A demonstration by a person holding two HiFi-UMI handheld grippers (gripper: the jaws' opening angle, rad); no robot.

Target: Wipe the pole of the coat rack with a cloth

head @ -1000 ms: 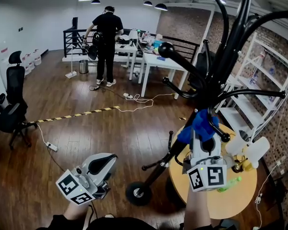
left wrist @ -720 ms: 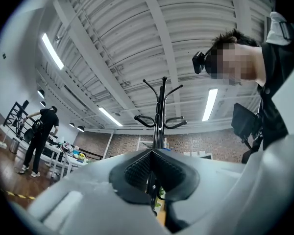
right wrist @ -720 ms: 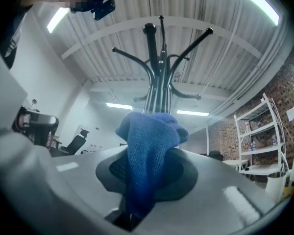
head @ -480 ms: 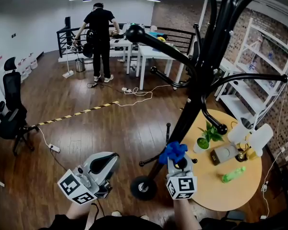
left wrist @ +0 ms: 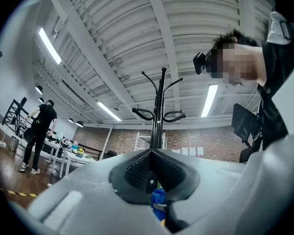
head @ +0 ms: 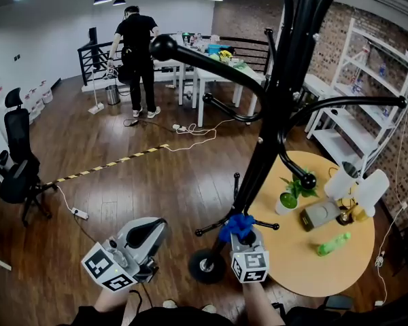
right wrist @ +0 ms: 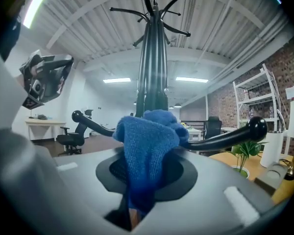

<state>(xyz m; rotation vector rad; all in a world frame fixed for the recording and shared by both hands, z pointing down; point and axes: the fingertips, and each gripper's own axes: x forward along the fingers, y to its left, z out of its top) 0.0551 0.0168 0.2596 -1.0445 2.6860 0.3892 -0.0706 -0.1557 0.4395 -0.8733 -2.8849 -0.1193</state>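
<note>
The right tool (head: 243, 238) was clenched on a blue cloth (head: 236, 225), which bunched up out of its jaws in a thick fold, as the right gripper view showed (right wrist: 148, 143). The cloth sat against the low part of the black pole (head: 264, 165) of the coat rack, just above the short side pegs and not far over the round base (head: 205, 267) on the wooden floor (head: 143, 182). From that tool the pole rose straight up behind the cloth to the curved hooks (right wrist: 161, 11) at the top. The left tool (head: 148, 231) hung apart from the rack, low at the left, with its jaws closed together on nothing (left wrist: 151, 177) and pointed up toward the rack. A round wooden surface (head: 340, 280) stood just right of the base, carrying a small potted plant (head: 288, 197) and a green bottle (head: 330, 244) lying on its side. Far back in the room a person (head: 137, 53) in black stood at a white desk.
</note>
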